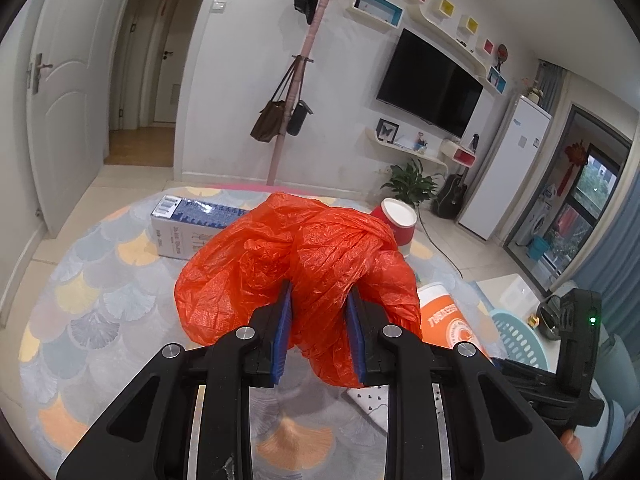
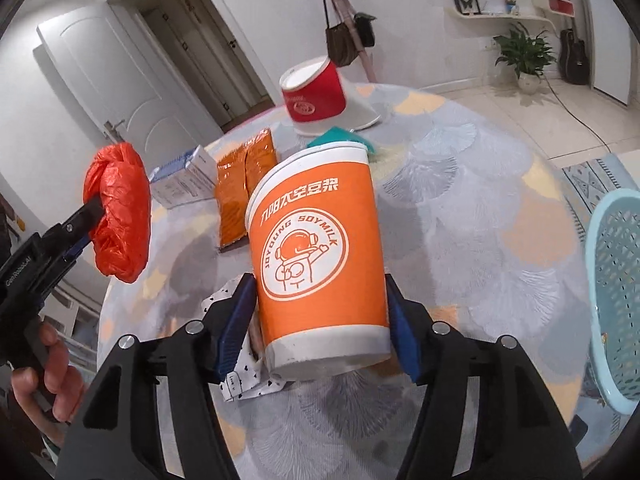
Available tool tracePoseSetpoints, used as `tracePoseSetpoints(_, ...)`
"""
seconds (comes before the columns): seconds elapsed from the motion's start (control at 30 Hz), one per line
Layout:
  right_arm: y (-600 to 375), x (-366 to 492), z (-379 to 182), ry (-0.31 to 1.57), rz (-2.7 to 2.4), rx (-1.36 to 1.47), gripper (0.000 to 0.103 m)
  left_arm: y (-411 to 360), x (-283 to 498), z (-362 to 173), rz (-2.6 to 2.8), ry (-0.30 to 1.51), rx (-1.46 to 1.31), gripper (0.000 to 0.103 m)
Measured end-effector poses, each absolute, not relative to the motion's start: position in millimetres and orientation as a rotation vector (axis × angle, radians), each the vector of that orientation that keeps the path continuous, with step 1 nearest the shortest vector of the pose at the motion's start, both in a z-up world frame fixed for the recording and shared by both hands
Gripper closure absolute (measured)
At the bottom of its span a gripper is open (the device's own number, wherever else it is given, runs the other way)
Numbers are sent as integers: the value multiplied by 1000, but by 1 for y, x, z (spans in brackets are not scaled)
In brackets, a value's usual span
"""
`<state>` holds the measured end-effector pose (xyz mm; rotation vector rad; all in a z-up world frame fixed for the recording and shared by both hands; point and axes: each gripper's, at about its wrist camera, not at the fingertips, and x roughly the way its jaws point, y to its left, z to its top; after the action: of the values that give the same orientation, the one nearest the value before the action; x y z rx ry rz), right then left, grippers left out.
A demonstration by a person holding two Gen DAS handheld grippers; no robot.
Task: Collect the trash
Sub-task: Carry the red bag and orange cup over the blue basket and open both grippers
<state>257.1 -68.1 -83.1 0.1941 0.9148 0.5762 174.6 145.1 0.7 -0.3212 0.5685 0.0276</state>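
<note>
My left gripper (image 1: 319,312) is shut on a crumpled red plastic bag (image 1: 296,264) and holds it above the round table (image 1: 80,304). The bag also shows in the right wrist view (image 2: 120,208), clamped in the left gripper at the far left. My right gripper (image 2: 320,316) is shut on an orange soymilk cup (image 2: 320,264), tilted a little, above the table. The cup also shows in the left wrist view (image 1: 448,316). A red paper cup (image 2: 314,92) lies on its side at the table's far edge. An orange packet (image 2: 244,184), a blue-and-white carton (image 2: 182,178) and a white spotted wrapper (image 2: 248,376) lie on the table.
A light-blue perforated basket (image 2: 616,320) stands to the right of the table. A teal scrap (image 2: 340,138) lies behind the cup. A coat stand with bags (image 1: 288,112), a television (image 1: 432,80) and a plant (image 1: 412,180) are beyond the table.
</note>
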Motion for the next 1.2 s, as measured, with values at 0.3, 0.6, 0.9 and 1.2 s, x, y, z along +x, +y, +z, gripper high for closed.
tracePoseSetpoints(0.3, -119, 236, -44, 790, 513, 247, 44, 123, 169, 17, -51, 515, -299, 79)
tracePoseSetpoints(0.6, -176, 205, -8, 615, 277, 185, 44, 54, 183, 26, -180, 519, -209, 79)
tracePoseSetpoints(0.9, -259, 192, 6, 539, 75, 233, 44, -49, 206, 19, -337, 563, -104, 79)
tracePoseSetpoints(1.2, -340, 202, -25, 582, -100, 341, 44, -137, 247, -10, -445, 658, -39, 79)
